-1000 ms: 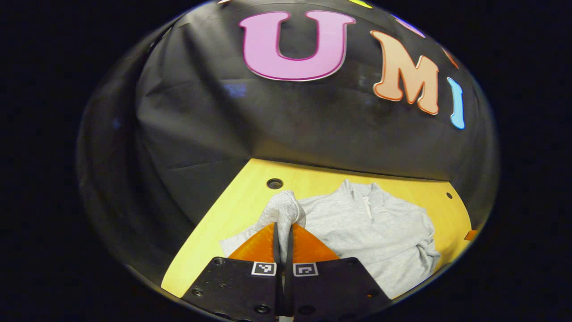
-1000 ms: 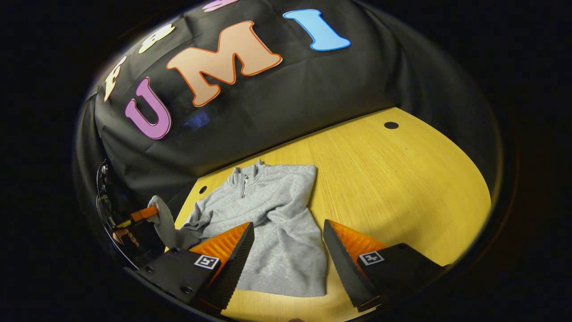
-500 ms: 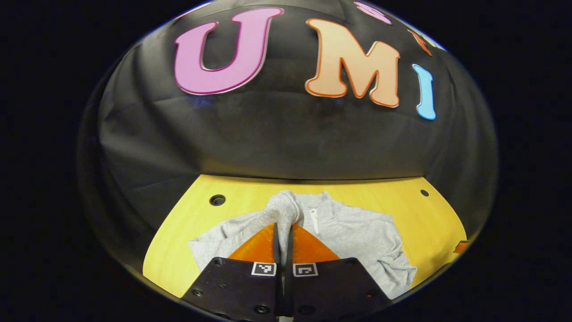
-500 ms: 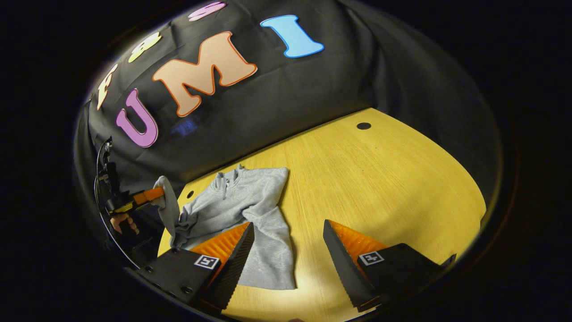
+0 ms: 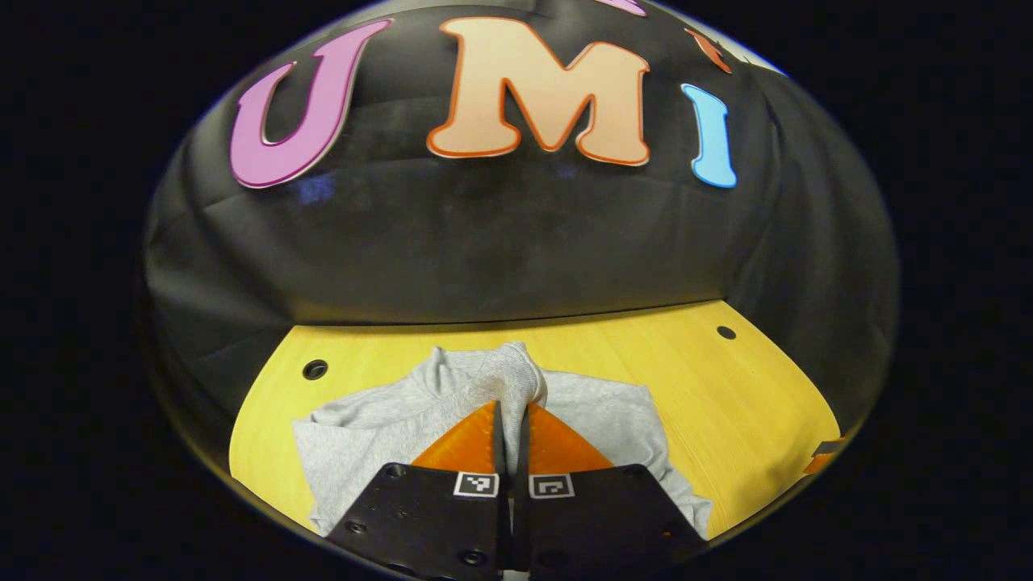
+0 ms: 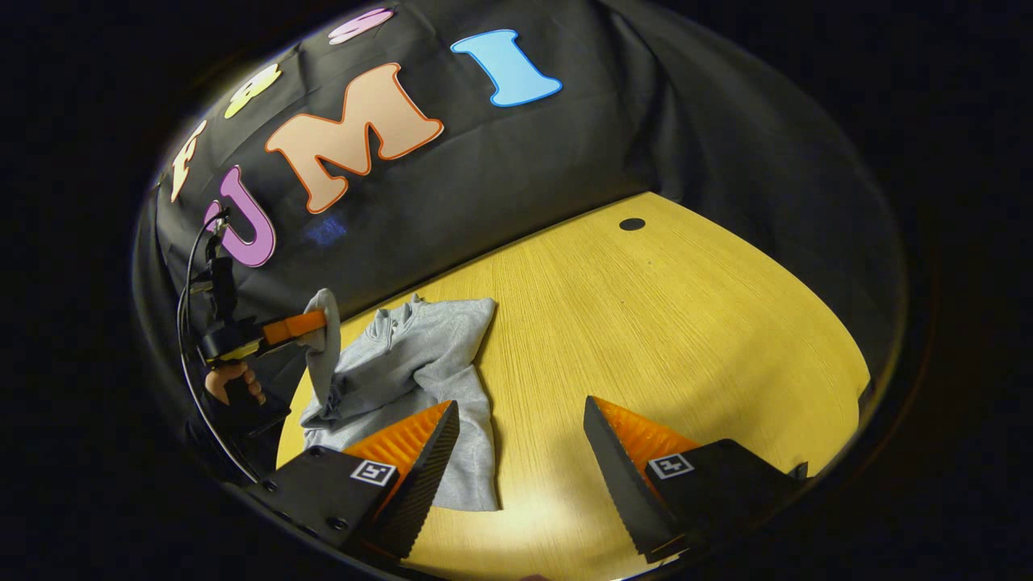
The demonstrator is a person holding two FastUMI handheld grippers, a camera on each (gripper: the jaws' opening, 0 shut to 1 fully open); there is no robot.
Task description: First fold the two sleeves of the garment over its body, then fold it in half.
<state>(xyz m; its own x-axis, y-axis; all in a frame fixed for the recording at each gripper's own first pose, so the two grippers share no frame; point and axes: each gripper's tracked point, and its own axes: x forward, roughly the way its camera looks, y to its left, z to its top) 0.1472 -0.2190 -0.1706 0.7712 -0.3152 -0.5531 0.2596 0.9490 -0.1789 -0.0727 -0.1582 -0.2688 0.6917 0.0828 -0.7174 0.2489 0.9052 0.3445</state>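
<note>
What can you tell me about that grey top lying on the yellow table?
The grey top is a soft, fleece-like pullover with a stand-up collar and a short zip at the neck. Its body lies face up on the wooden table, rumpled. One sleeve is lifted off the table, its cuff pinched in the shut left gripper, and hangs over the body. The right gripper is open above the table, near the hem, not touching it.

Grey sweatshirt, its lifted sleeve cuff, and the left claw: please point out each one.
grey sweatshirt (image 6: 420,359): right gripper view, on the flat chest area.
sleeve cuff (image 5: 514,375): left gripper view, on the ribbed end above the fingers.
left claw (image 6: 319,325): right gripper view, where its fingers meet the cuff.
</note>
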